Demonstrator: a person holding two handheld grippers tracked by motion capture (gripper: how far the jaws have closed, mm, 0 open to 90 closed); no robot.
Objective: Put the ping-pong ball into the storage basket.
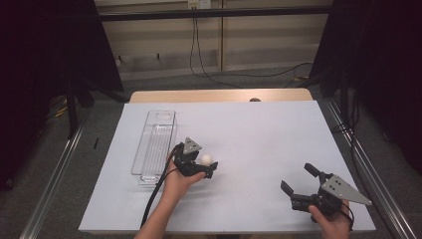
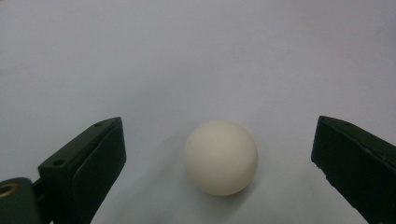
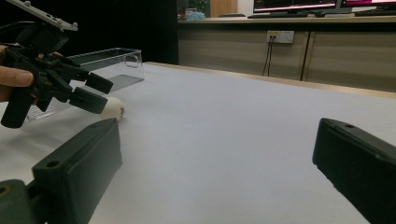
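Nearest the person, the right gripper (image 1: 298,185) hovers low over the near right of the white surface (image 1: 259,129), its fingers (image 3: 77,172) spread wide with nothing between them. Farther in, at the left, the left gripper (image 1: 206,167) reaches for the ball (image 2: 220,157); its fingers (image 2: 88,163) stand apart, one on each side of the ball, neither touching it. The ball rests on the surface just right of the clear plastic bin (image 1: 154,144). It looks small, hollow and very light, likely a table-tennis ball: stiff enough to pinch but smooth and round, so it may squirt out or roll if the pads meet it off-centre. The best hold is across its widest part, level with its middle, closing gently. It is a plain cream-white sphere, matte, with a faint mark visible in the right gripper view
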